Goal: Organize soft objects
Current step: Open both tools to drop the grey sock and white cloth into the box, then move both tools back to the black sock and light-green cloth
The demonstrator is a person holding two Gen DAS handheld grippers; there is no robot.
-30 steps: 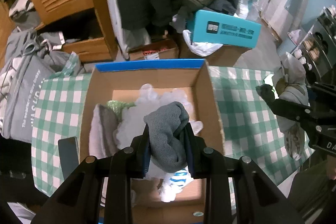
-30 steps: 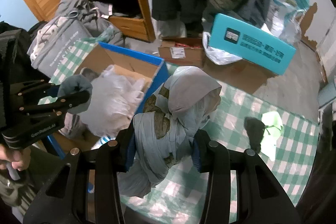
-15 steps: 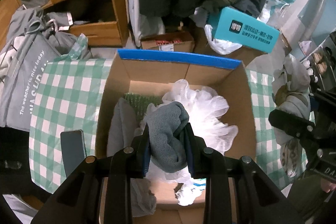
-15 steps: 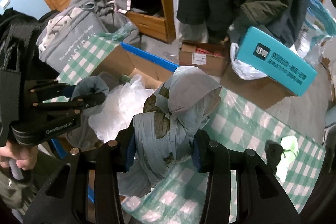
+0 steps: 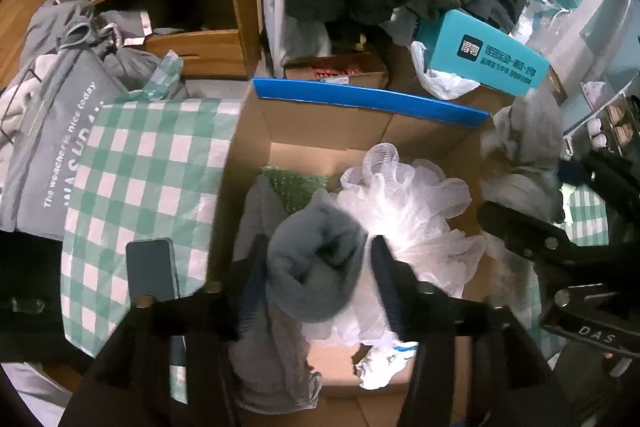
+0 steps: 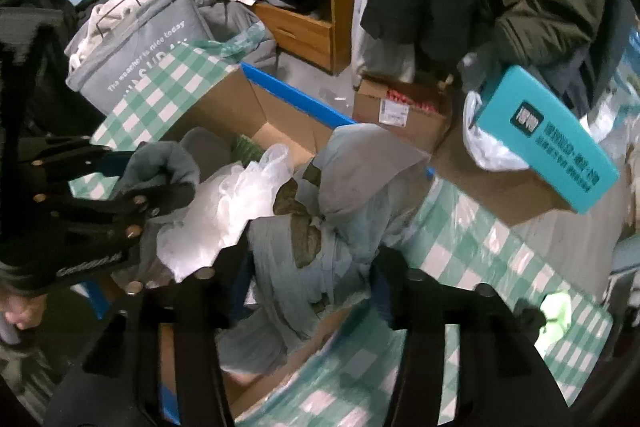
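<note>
Both grippers hang over the cardboard box [image 5: 360, 131] to drop their loads inside. The left gripper [image 5: 316, 271] has just been opening around the grey sock [image 5: 316, 267]; the right gripper [image 6: 312, 279] likewise loosens off the knotted cloth bundle [image 6: 340, 211].

Two close downward views, shared cardboard box [image 5: 360, 131]

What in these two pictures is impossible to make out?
- Cardboard box floor, left wrist view: covered by white plastic bags and cloth.
- Print on teal box, right wrist view: too small.
- Patterned cloth bundle, lower end: hidden by the right hand-held gripper.
</note>
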